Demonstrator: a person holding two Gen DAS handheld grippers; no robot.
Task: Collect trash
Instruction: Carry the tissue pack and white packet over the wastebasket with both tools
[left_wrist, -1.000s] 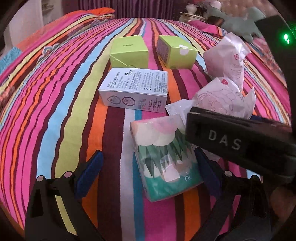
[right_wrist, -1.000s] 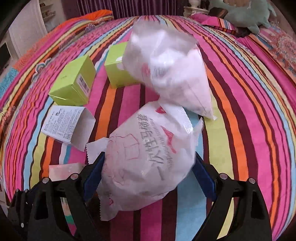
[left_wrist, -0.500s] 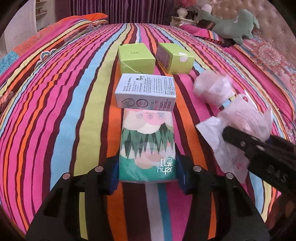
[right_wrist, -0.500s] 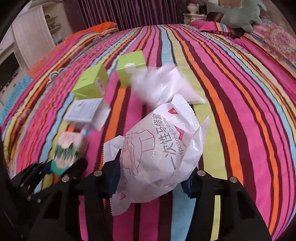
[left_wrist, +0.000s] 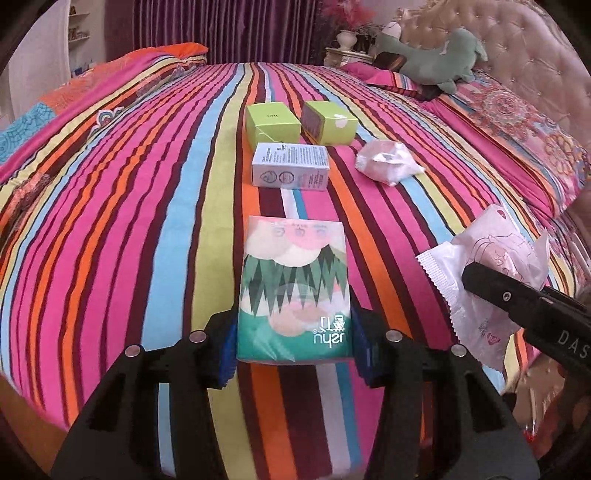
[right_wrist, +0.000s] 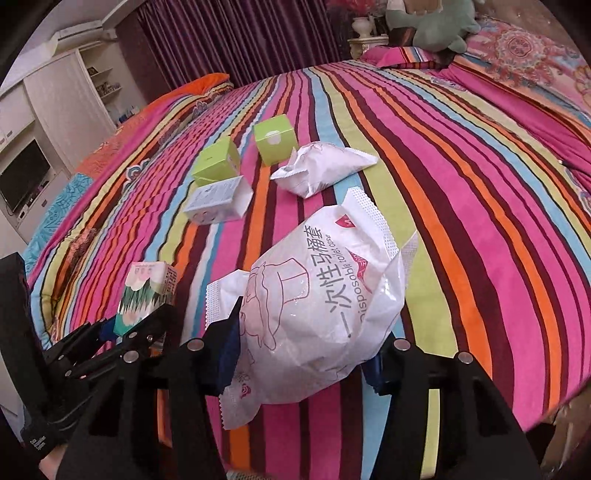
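While left fingers (left_wrist: 293, 345) clamp tissue pack (left_wrist: 293, 291), right fingers (right_wrist: 303, 354) pinch white wrapper (right_wrist: 317, 306).

My left hand-held gripper (left_wrist: 293, 341) level and pointing forward, jaws closed on the tissue pack (left_wrist: 293, 291) at its near end, my right hand-held gripper (right_wrist: 301, 349) alongside to the right, jaws clamped on the white packet (right_wrist: 317, 306), both raised above bed.

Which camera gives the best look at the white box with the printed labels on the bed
The left wrist view: the white box lies dead ahead, its printed top and front faces square to the camera. The right wrist view shows it smaller, off to the left and angled, showing its open end.
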